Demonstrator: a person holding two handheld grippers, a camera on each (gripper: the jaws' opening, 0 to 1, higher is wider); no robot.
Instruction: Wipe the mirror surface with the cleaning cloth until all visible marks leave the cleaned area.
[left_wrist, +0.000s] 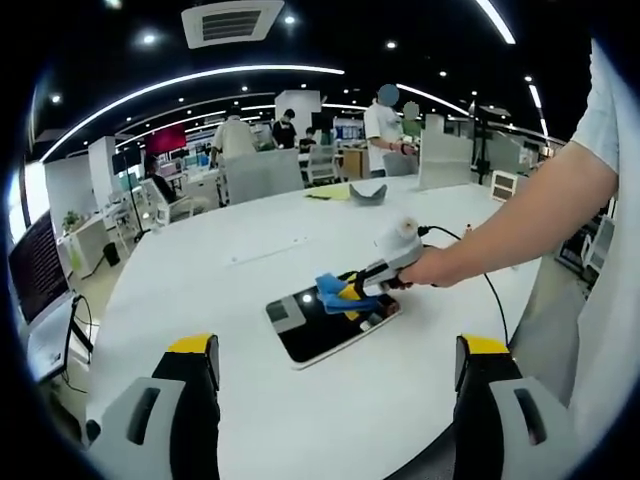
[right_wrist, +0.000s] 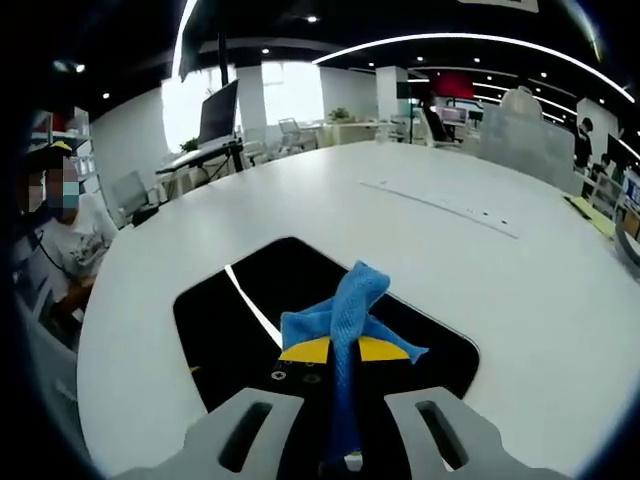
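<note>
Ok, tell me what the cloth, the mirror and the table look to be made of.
Cloth: blue woven or microfibre fabric, visibly textured, soft folds. Mirror: glossy dark glass, apparently, reflecting a ceiling light strip. Table: smooth white matte top, possibly laminate.

Big open-plan office w/ dark ceiling, long curved light strips (left_wrist: 200, 80) and recessed spots. Square AC vent (left_wrist: 232, 22) overhead. Large white table (left_wrist: 300, 225) ran thru the foreground. Behind it: desks, office chairs (left_wrist: 322, 162), grey partitions (left_wrist: 262, 175), monitors (right_wrist: 220, 112), several people standing. Bright windows (right_wrist: 290, 92) at the far wall; potted plant (right_wrist: 341, 114) nearby.
</note>
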